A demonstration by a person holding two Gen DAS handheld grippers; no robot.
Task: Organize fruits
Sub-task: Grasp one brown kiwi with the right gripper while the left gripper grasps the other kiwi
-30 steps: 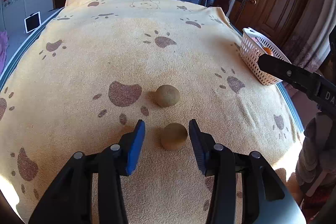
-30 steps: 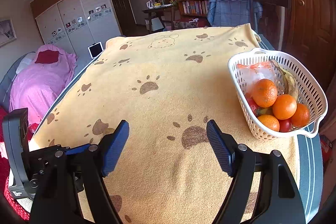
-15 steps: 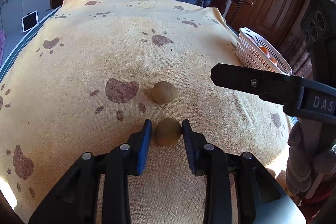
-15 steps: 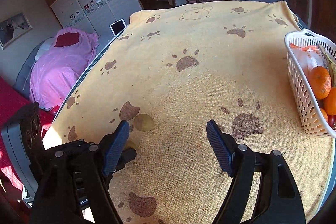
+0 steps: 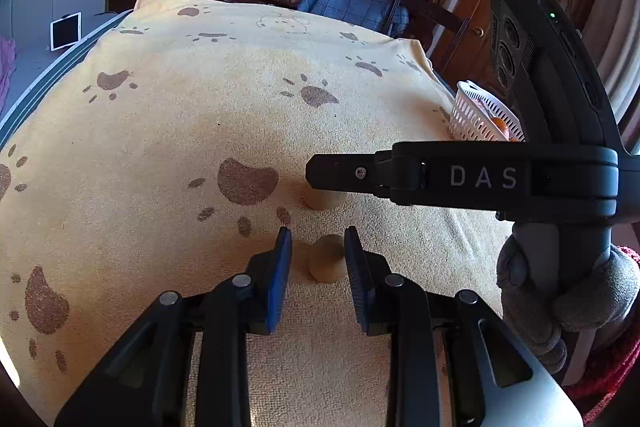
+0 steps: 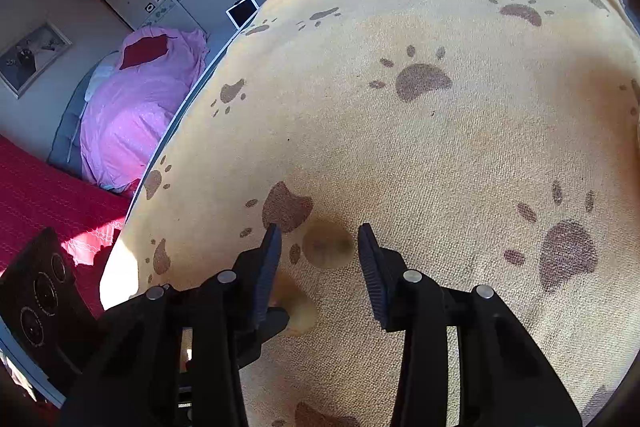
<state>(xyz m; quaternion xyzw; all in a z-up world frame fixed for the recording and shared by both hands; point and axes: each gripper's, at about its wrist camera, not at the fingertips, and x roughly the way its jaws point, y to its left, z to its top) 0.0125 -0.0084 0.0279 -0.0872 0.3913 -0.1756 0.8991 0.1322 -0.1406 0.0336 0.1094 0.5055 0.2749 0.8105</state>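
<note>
Resting on the paw-print cloth [image 5: 168, 131] over the desk, two brown kiwis lie close together. The left gripper [image 5: 316, 261] has its fingers nearly shut around the nearer kiwi [image 5: 327, 259], though firm pad contact is hard to confirm. Just beyond it, the right gripper [image 6: 319, 251] is closing its fingers either side of the farther kiwi [image 6: 328, 243], gaps visible. A white basket [image 5: 472, 119] of oranges stands far right.
</note>
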